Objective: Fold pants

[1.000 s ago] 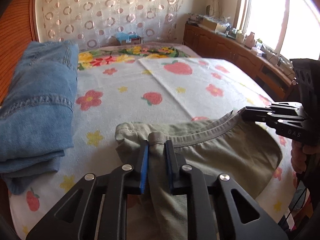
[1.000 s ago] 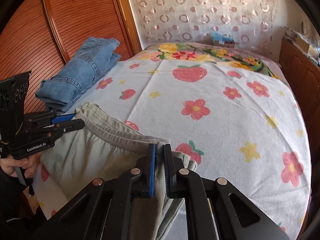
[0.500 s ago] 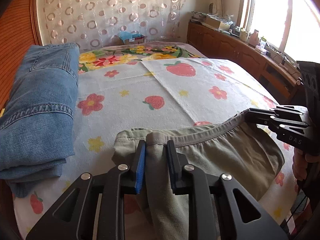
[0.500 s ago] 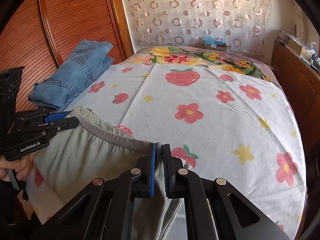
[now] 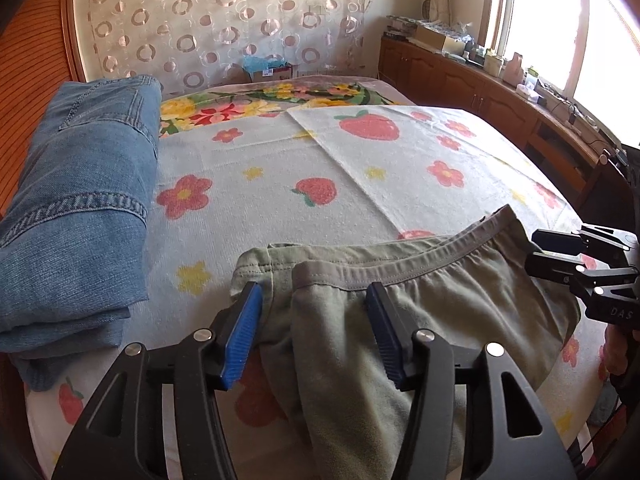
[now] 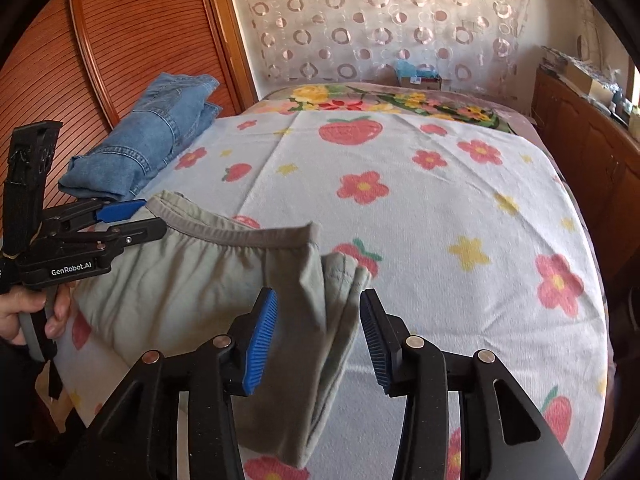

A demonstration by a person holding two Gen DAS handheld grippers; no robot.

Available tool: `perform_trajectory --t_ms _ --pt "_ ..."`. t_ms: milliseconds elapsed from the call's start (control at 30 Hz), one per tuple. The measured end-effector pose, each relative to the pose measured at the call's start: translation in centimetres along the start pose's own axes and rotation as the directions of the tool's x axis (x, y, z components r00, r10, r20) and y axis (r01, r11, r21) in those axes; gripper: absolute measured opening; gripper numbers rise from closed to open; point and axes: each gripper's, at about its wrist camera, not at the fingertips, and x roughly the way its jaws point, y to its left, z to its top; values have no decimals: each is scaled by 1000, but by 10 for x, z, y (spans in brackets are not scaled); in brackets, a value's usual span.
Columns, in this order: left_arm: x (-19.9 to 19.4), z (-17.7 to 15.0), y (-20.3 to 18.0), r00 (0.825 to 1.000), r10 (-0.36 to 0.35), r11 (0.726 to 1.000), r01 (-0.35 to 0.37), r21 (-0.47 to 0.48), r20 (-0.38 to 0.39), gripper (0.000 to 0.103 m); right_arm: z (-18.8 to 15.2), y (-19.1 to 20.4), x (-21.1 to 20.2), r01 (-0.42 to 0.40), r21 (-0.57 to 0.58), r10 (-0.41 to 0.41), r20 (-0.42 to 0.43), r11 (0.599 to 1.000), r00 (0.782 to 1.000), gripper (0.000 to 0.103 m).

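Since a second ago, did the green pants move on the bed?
Yes. The green pants slid up the flowered bed cover, toward its strawberry, as both grippers' fingers open off them.

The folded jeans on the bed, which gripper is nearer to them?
Left. The left gripper sits at the green pants' waistband corner just beside the folded jeans; the right gripper is at the opposite corner, farther away.

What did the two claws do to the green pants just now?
Both claws let go. The left claw and the right claw were pinching the waistband of the green pants; now their jaws are opening, the cloth loose between them. The pants lie on the bed. The folded jeans stayed put.
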Motion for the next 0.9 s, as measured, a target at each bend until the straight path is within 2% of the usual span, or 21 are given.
perform_trajectory --t_ms 333,633,900 --pt "6 -7 1 1000 3 1000 -3 12 -2 60 0 2 2 17 -2 -17 -8 1000 1000 45" --pt "7 -7 -1 1000 2 1000 -2 8 -5 61 9 -9 12 -83 89 84 -11 993 996 45" --pt "7 -7 -1 1000 4 1000 -4 9 -5 62 6 2 16 -24 20 24 3 1000 1000 45"
